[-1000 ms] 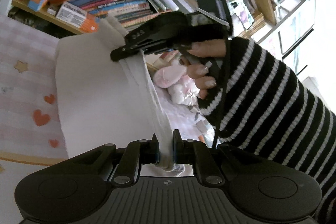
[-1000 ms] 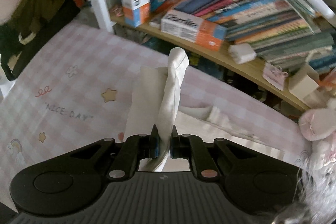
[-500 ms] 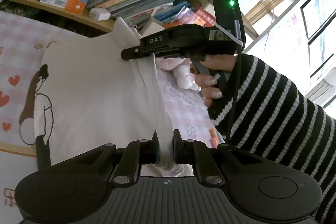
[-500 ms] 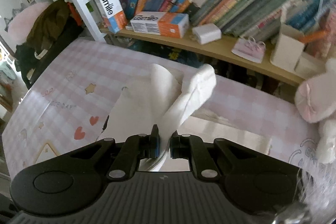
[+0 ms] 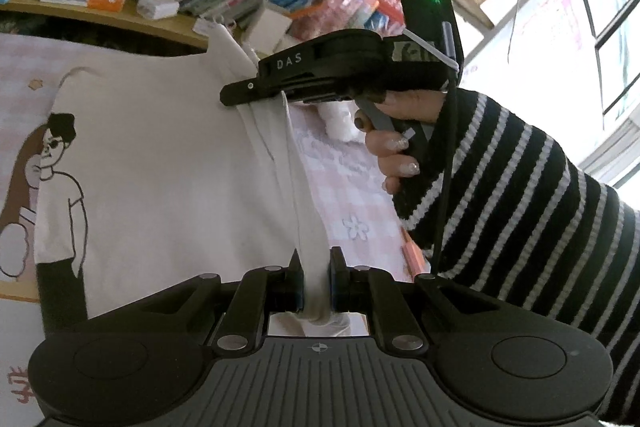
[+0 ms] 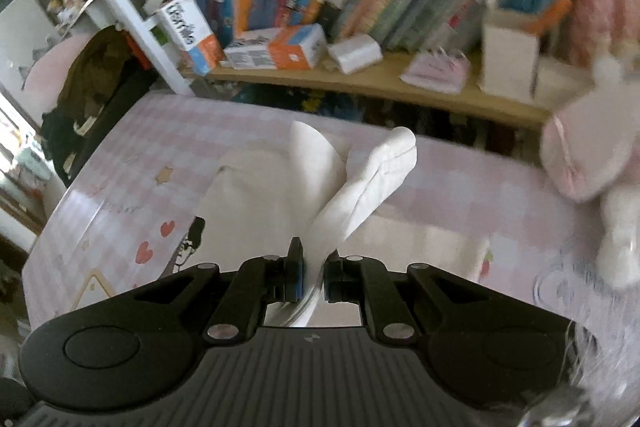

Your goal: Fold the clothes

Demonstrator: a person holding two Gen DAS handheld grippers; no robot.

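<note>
While both tools clamp one cream T-shirt (image 5: 168,155), it hangs stretched over the pink checked bedcover (image 6: 132,163). Left gripper (image 5: 316,277) pinches the near edge; right gripper (image 6: 313,277) grips a bunched fold farther off. Bookshelf (image 6: 360,83) beyond, plush toy (image 6: 592,163) at right.

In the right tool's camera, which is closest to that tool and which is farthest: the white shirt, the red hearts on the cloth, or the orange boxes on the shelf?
1. White shirt: pinched in the right tool.
2. Red hearts: on the pink cloth, left of the tool.
3. Orange boxes: on the shelf beyond the table's far edge, upper left.
</note>
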